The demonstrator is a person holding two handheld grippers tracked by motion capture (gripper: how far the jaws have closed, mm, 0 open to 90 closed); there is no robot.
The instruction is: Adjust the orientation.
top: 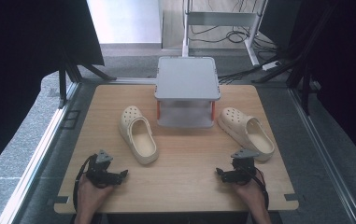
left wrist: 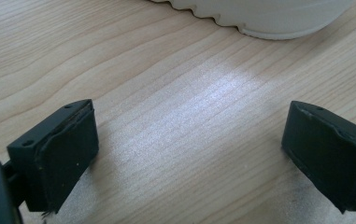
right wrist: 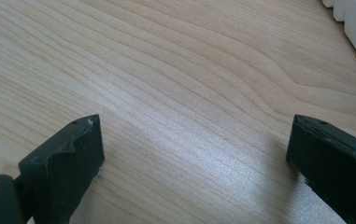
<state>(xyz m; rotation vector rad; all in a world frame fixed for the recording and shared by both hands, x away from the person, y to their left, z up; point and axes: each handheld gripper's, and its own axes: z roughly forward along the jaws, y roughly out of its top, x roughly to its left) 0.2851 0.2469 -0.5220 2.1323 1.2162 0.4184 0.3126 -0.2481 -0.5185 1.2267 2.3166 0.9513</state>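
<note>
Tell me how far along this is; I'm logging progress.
Nothing looks done: both cream foam clogs lie on the wooden table beside the empty grey two-tier rack. Nothing is in hand; left gripper and right gripper rest open. Any handling of the clogs remains.

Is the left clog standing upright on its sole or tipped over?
Upright: the left clog rests on its sole on the table, opening facing up.

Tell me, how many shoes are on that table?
2. One clog lies left of the grey rack, the other clog right of it. None seem hidden on the rack's lower shelf.
</note>
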